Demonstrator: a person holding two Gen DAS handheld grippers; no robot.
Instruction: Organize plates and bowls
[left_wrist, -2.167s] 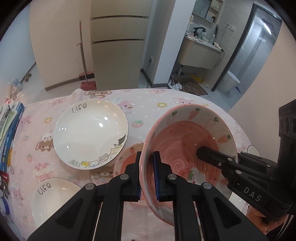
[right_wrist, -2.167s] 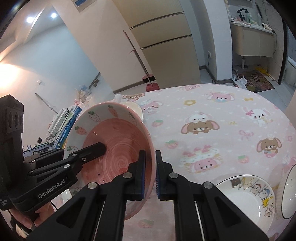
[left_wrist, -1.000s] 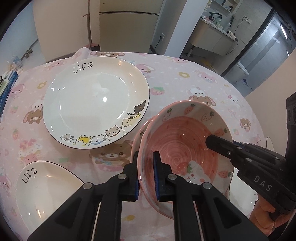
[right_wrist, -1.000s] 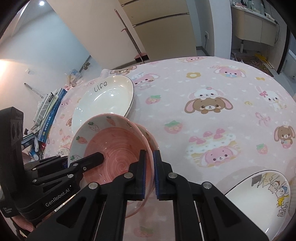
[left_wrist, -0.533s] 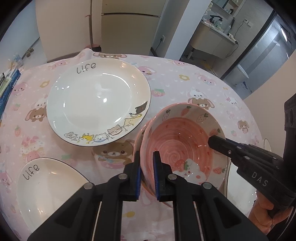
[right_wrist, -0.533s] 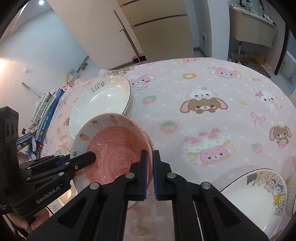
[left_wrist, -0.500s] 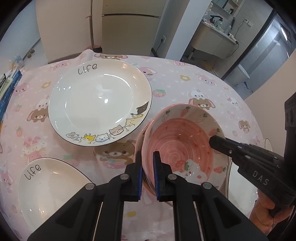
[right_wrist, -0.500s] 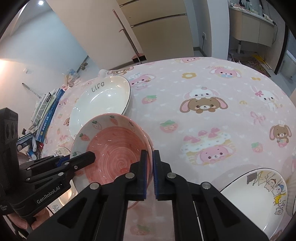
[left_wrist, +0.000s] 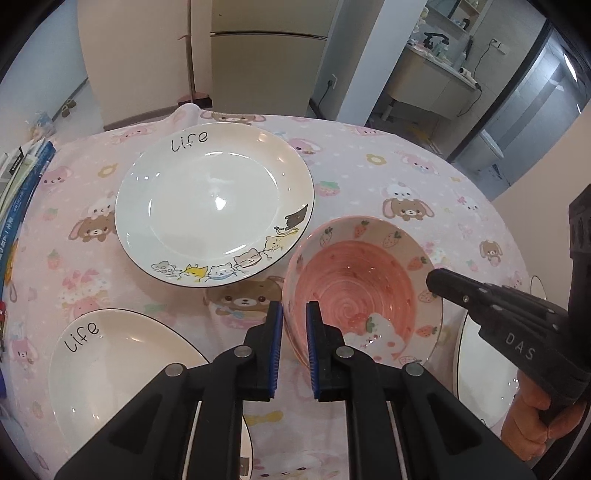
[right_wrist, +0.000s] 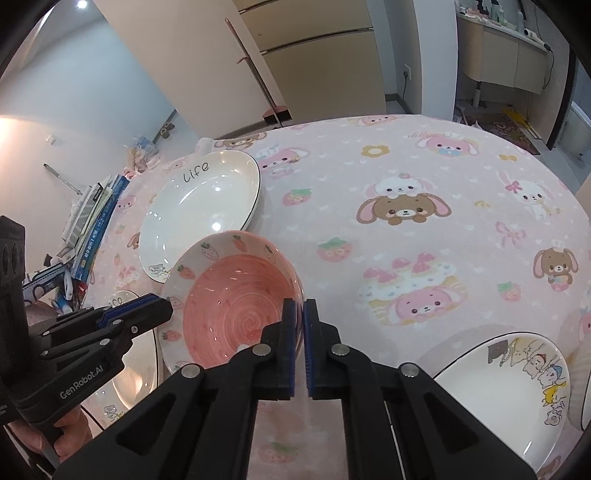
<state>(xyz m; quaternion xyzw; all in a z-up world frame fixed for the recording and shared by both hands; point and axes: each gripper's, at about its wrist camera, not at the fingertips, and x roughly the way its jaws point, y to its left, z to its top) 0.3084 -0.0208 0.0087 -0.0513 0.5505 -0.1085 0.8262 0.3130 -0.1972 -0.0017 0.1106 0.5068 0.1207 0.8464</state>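
Observation:
A pink strawberry-pattern bowl (left_wrist: 364, 291) sits nested in a second pink bowl on the pink cartoon tablecloth; it also shows in the right wrist view (right_wrist: 236, 302). My left gripper (left_wrist: 294, 321) straddles the bowl's near-left rim with a small gap between its pads. My right gripper (right_wrist: 299, 317) is nearly closed at the bowl's right rim; whether it still pinches the rim is unclear. A large white "Life" cat plate (left_wrist: 214, 210) lies behind and left of the bowl.
A second "Life" plate (left_wrist: 110, 369) lies near left. Another cat plate (right_wrist: 506, 387) lies at the near right, with a further dish rim (right_wrist: 585, 398) beside it. Books (right_wrist: 92, 218) are stacked at the table's left edge.
The pink bowl has come down from a tilted, lifted hold and now rests level in the other bowl. The left gripper's pads have parted slightly from the rim.

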